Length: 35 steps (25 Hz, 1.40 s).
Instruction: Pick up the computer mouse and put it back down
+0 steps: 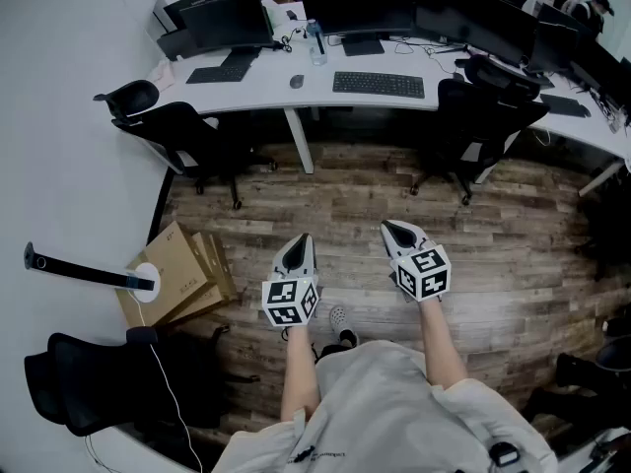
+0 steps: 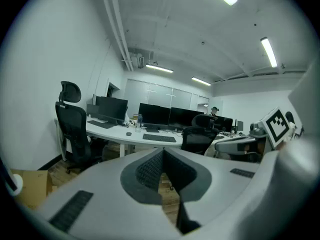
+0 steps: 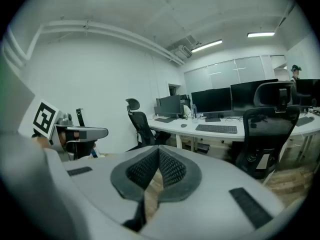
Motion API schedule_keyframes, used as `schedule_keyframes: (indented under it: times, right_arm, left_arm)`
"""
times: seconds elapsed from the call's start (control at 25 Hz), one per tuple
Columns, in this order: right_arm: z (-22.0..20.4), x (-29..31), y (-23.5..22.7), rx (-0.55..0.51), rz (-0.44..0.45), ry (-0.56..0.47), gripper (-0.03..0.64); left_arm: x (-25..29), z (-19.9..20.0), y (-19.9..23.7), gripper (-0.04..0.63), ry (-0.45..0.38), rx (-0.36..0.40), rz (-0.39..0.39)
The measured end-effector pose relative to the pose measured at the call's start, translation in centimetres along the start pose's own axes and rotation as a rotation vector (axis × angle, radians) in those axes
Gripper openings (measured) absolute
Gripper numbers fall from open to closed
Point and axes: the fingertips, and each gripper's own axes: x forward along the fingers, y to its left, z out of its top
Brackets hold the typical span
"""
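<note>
A small dark computer mouse point(image 1: 297, 81) lies on the long white desk point(image 1: 276, 95), between a keyboard point(image 1: 379, 84) and a second keyboard point(image 1: 224, 68). It shows far off as the mouse point(image 2: 129, 133) in the left gripper view and the mouse point(image 3: 184, 125) in the right gripper view. My left gripper point(image 1: 300, 240) and right gripper point(image 1: 391, 229) hang over the wood floor, well short of the desk. Both are shut with nothing between their jaws. The left gripper point(image 2: 163, 151) and right gripper point(image 3: 159, 151) point toward the desk.
Black office chairs point(image 1: 187, 136) point(image 1: 478, 116) stand in front of the desk, with monitors point(image 1: 360, 6) and a bottle point(image 1: 317, 45) on it. Cardboard boxes point(image 1: 182, 274) lie at the left. Another chair point(image 1: 84, 387) sits near my left side.
</note>
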Motion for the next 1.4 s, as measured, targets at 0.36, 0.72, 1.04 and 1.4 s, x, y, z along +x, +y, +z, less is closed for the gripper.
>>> schedule_keyframes:
  times: [0.36,0.72,1.04,1.4]
  right_arm:
    - [0.9,1.0,1.2,-0.023,-0.003,-0.009,0.005]
    - [1.4,3.2,1.1,0.047,0.001,-0.042,0.138]
    - [1.5,7.4,0.8,0.092,0.004,-0.003,0.327]
    - [2.6,12.9,1.3,0.096,-0.020,-0.007,0.357]
  left_arm:
    - [0.2,0.9,1.1,0.021,-0.002,0.043,-0.002]
    - [0.8,0.5,4.4,0.066,-0.020,0.017,0.036]
    - [3.4,0.2,8.5,0.175,-0.001,-0.010,0.018]
    - [6.6,1.0,14.5,0.209,0.017,-0.003,0.010]
